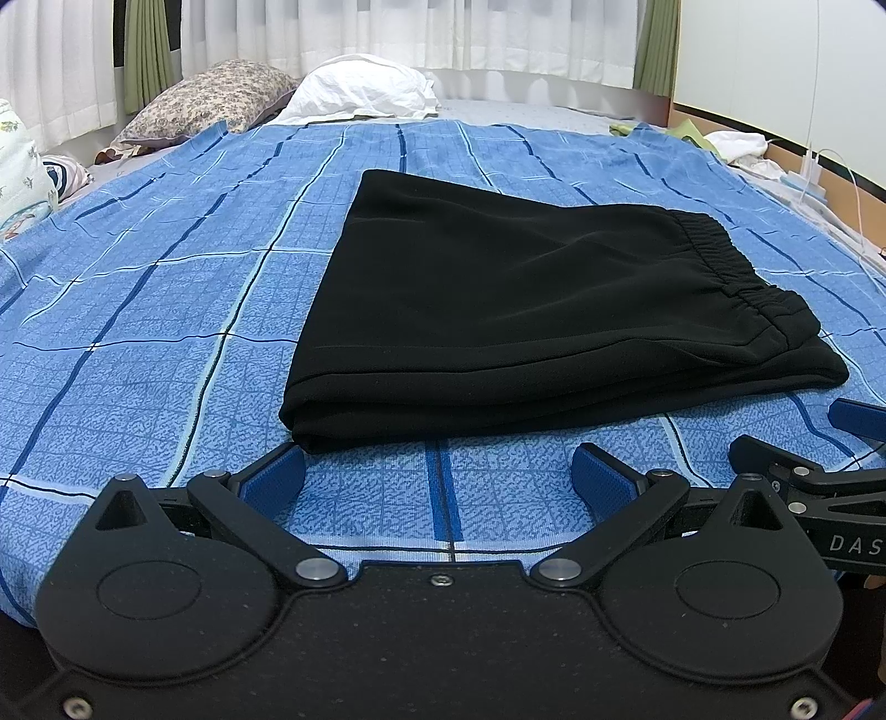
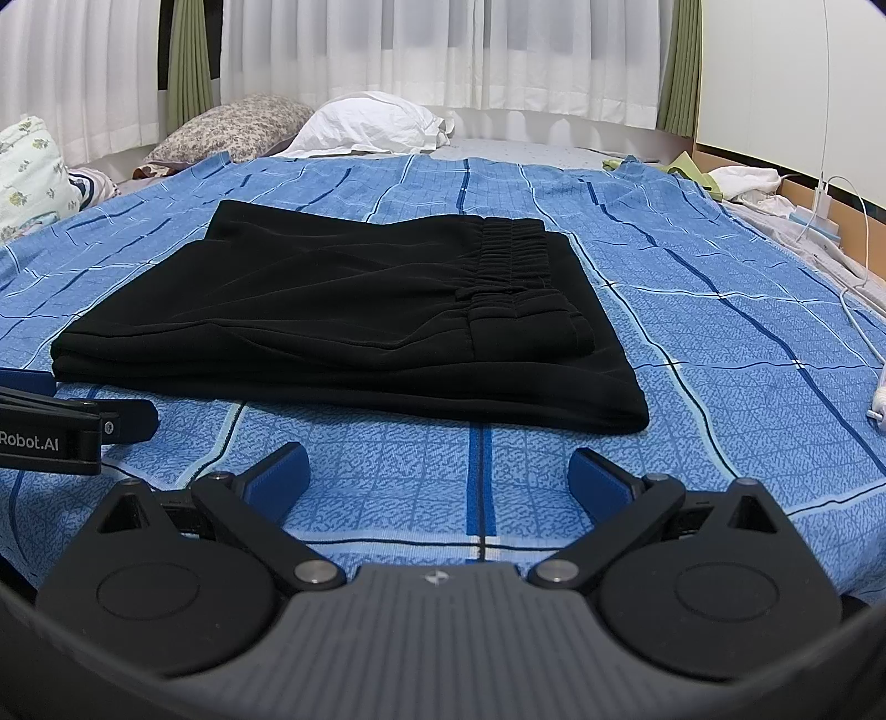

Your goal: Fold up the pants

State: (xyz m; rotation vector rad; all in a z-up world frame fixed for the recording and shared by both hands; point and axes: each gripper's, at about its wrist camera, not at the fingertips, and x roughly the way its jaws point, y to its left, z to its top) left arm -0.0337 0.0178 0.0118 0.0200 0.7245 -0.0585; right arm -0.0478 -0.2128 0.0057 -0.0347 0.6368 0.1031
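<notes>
Your folded black pants (image 1: 498, 310) lie on the blue checked bedcover (image 1: 166, 332). Your left gripper (image 1: 437, 476) and right gripper (image 2: 437, 471) both stand wide, empty. Lettering reads "Robot.AI" and "DAS".

A bed (image 1: 166, 332) under a blue checked cover fills the room; a floral pillow (image 1: 210, 99) and a white pillow (image 1: 360, 88) lie at its far edge, below white curtains (image 2: 443, 55) with green drapes (image 2: 191, 61).

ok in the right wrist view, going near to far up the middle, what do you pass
right hand-held gripper → blue checked bedspread → folded black pants → white pillow → white curtains
</notes>
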